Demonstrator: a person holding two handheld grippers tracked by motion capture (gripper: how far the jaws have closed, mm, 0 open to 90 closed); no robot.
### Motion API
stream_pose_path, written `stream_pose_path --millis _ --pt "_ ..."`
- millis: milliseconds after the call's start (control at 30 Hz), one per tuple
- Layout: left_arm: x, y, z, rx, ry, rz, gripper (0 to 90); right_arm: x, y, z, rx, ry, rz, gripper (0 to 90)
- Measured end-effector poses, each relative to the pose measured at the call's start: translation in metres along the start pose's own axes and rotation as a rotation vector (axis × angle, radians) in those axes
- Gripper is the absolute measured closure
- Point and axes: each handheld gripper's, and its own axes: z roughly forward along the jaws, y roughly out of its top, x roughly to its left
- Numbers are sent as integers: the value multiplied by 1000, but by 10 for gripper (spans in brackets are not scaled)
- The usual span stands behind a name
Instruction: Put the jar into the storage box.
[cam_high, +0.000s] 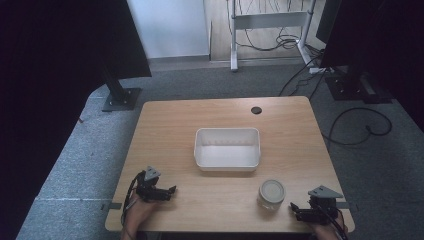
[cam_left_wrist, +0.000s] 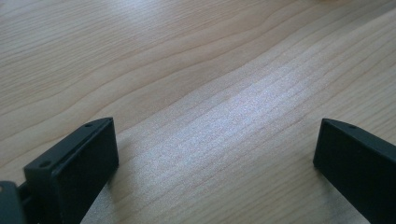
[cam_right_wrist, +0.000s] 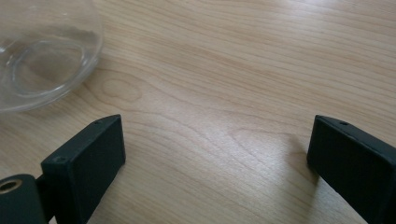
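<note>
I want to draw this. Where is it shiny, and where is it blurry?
Left gripper view: a pale shiny band crosses the table between the open claw's jaws. Right gripper view: the glass jar looks soft and blurry at the top left. High view: both upper corners are very dark.

High view: fixed above the near edge of the desk (cam_high: 225, 115), looking forward and down, far enough to take in the whole top and floor beyond. Left gripper view: low, close over bare wood, looking along its jaws. Right gripper view: equally low and close; shares the glass jar (cam_right_wrist: 44, 56) with the high view.
</note>
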Motion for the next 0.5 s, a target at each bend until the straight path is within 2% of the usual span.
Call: stream_pose_path --millis 500 --pt "1 -4 -5 -18 6 -7 58 0 -1 0 -5 -3 1 38"
